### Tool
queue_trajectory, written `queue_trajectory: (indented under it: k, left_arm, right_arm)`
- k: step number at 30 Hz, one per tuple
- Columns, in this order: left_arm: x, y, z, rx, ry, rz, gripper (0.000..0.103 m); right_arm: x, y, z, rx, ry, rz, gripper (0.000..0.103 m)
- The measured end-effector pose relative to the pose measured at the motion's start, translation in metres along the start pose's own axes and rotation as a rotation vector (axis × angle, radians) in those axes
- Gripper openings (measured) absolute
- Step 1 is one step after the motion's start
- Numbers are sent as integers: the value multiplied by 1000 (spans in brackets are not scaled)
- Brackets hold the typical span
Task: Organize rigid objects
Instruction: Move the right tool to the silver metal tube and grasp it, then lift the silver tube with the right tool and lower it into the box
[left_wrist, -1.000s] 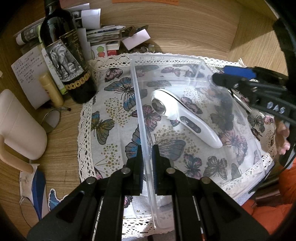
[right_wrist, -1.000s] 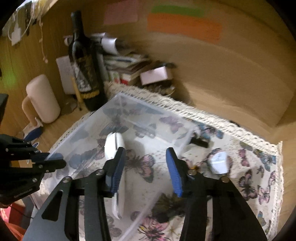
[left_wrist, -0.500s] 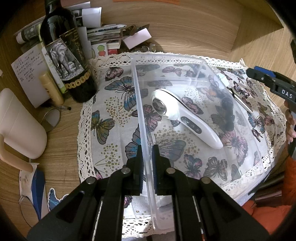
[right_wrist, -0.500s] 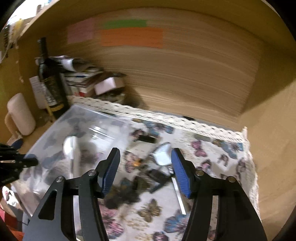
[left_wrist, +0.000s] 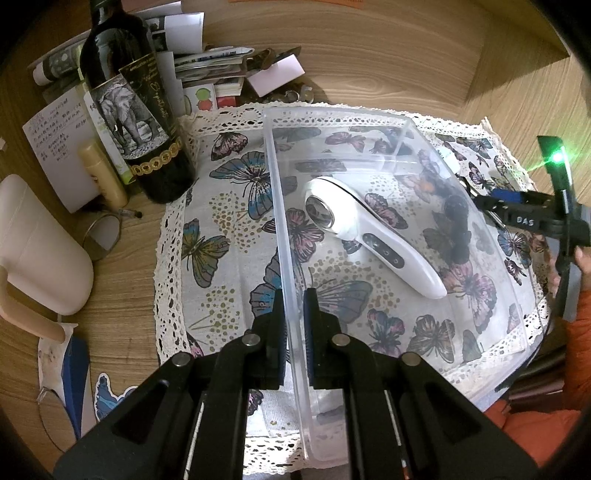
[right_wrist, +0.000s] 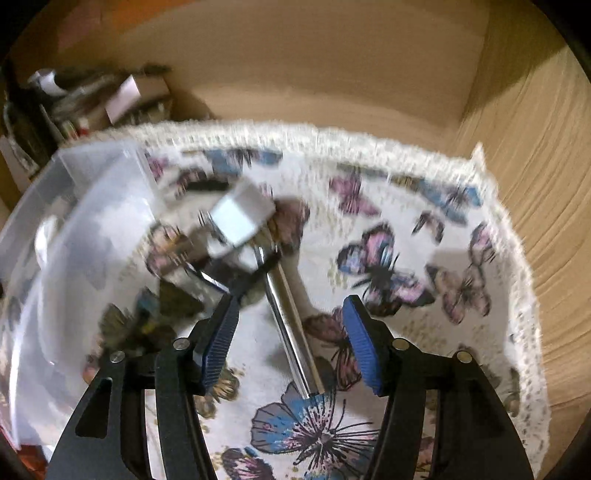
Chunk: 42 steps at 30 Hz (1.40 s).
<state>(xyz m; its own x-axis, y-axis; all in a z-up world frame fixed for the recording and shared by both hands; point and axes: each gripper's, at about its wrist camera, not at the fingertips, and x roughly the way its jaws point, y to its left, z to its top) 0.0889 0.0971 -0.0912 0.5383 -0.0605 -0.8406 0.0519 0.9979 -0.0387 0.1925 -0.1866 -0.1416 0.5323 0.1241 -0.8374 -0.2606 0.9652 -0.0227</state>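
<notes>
So one thing was done: the white handheld device (left_wrist: 373, 236) lay inside the clear bin (left_wrist: 402, 125). Left gripper (left_wrist: 294, 325) was clamped on the bin's near-left wall. Right gripper (right_wrist: 290, 332), jaws just narrowing but empty, hung over the metal rod (right_wrist: 291, 328) right of the bin, the white block (right_wrist: 240, 218) beyond it still left too

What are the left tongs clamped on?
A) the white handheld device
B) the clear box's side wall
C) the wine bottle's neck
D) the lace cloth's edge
B: the left tongs are shut on the side wall of the clear box, while the white handheld device lies loose inside it.
</notes>
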Motion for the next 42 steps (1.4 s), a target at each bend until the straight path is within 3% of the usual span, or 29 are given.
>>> queue_trajectory:
  k: [1,2,6,18,32,42]
  left_arm:
    - [0,0,0,-1,0,0,8]
    - [0,0,0,-1,1,0,8]
    - [1,0,0,-1,0,2,8]
    - [1,0,1,-2,1,1,8]
    - [1,1,1,-2,0,1,8]
    - [1,1,1,2,1,-1,8]
  right_arm:
    - [5,-1,-1,1,15,4,44]
    - [9,-1,-2,3,32,12,31]
    - [6,-5,-4,15,12,23,15]
    - [-43,6,-6,-7,-114,46,14]
    - [-109,59,29,-126,-328,122,14]
    - [-100,109,42,-214,-301,204,14]
